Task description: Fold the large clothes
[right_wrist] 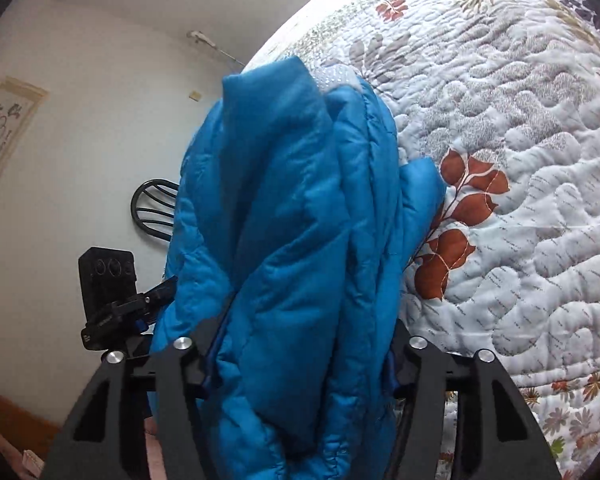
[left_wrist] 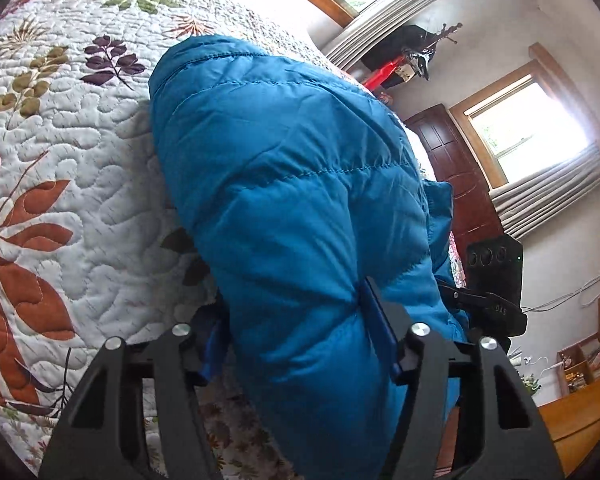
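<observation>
A puffy blue down jacket (left_wrist: 292,200) hangs bunched between both grippers above the quilted bed. My left gripper (left_wrist: 296,344) is shut on a thick fold of it; the blue pads press in from both sides. My right gripper (right_wrist: 300,344) is shut on another thick bundle of the same jacket (right_wrist: 296,216), with layers and a sleeve drooping forward. The right gripper also shows in the left wrist view (left_wrist: 496,288), just past the jacket; the left one shows in the right wrist view (right_wrist: 112,292).
The bed carries a white floral quilt (left_wrist: 80,184) (right_wrist: 520,200). Beyond it are curtained windows (left_wrist: 540,136), a dark wooden door (left_wrist: 452,168), a wooden shelf (left_wrist: 580,364) and a black chair back (right_wrist: 152,212) by a white wall.
</observation>
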Demonstrator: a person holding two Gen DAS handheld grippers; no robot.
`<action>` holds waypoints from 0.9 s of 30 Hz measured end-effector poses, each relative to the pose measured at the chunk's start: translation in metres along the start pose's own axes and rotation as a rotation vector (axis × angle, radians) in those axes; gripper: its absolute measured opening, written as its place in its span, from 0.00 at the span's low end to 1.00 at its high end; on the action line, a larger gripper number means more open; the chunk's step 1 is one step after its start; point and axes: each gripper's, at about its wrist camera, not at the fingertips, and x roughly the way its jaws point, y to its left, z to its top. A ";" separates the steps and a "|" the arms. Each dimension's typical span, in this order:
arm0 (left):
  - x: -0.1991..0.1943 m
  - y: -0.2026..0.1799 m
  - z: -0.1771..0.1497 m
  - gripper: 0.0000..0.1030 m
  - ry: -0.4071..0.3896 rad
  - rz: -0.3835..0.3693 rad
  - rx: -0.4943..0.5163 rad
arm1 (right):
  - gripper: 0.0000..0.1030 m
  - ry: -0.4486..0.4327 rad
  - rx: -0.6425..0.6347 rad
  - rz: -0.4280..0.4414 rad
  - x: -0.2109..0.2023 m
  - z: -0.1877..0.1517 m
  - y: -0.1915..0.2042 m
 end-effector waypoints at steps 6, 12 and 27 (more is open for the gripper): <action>-0.015 -0.006 0.005 0.43 -0.077 -0.043 0.038 | 0.45 -0.074 -0.105 0.002 -0.009 0.003 0.032; -0.037 -0.009 0.040 0.43 -0.164 -0.031 0.051 | 0.44 -0.102 -0.193 -0.003 -0.001 0.050 0.078; -0.051 0.096 0.175 0.44 -0.307 0.117 0.016 | 0.44 -0.016 -0.141 0.084 0.155 0.214 0.088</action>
